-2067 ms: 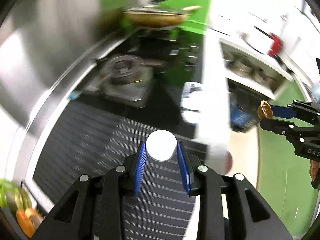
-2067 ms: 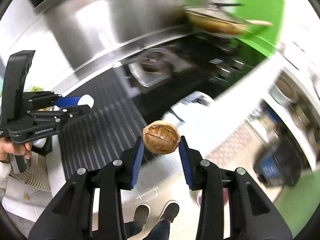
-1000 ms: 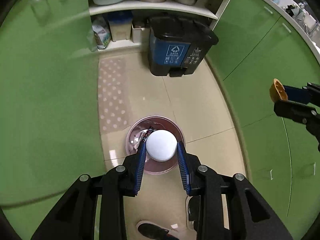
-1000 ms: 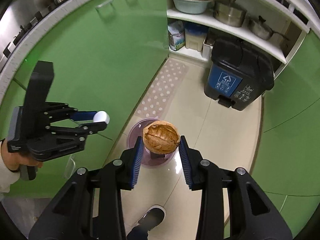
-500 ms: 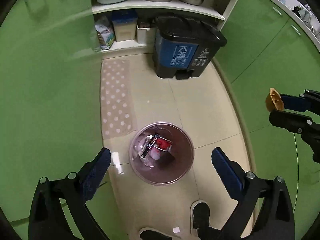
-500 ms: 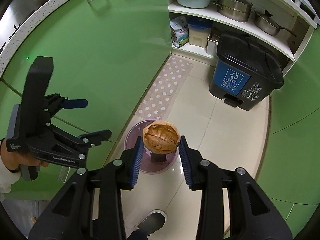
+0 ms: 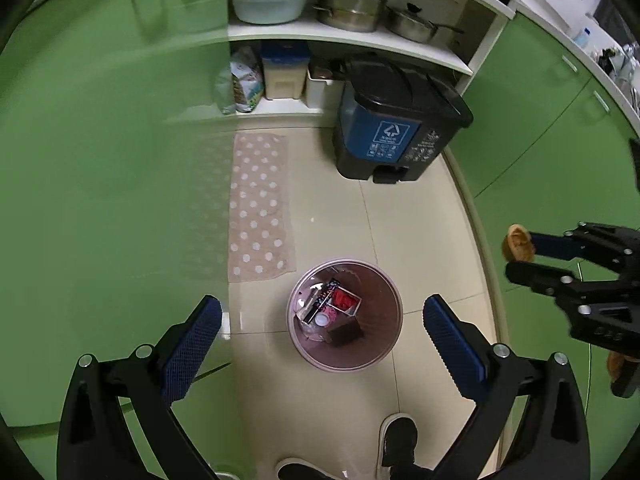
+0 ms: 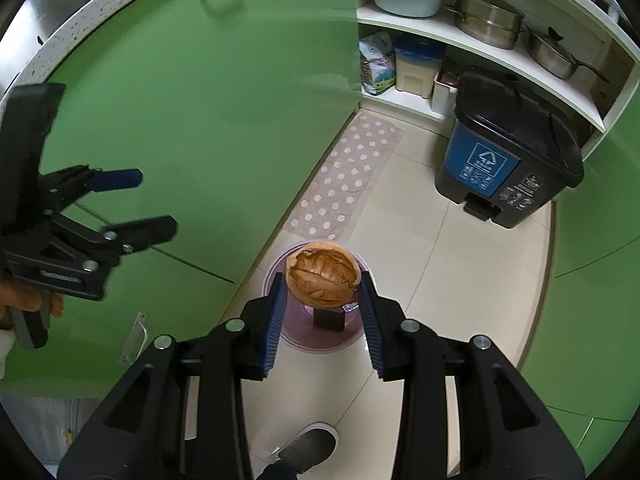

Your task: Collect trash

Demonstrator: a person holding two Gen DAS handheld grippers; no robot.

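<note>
A pink round waste bin [image 7: 390,344] stands on the tiled floor below both grippers, with wrappers, a dark box and a small white object inside. My left gripper [image 7: 322,334] hangs above it, wide open and empty; in the right wrist view the left gripper [image 8: 154,204] is at the left edge. My right gripper [image 8: 322,292] is shut on a brown walnut shell [image 8: 322,274], held over the pink bin [image 8: 276,264]. In the left wrist view the right gripper [image 7: 516,256] with the shell [image 7: 518,242] is at the right, off to the side of the bin.
A black and blue pedal bin [image 7: 394,126] stands by open shelves with pots [image 7: 352,8] and a basin [image 7: 270,4]. A dotted mat [image 7: 260,208] lies on the floor. Green cabinet doors [image 7: 100,160] flank both sides. The person's shoes [image 7: 396,440] are near the bottom.
The left gripper opened and let go of the white round object, which dropped into the pink bin. The bin now sits more to the right in the left view. The right gripper sank slightly.
</note>
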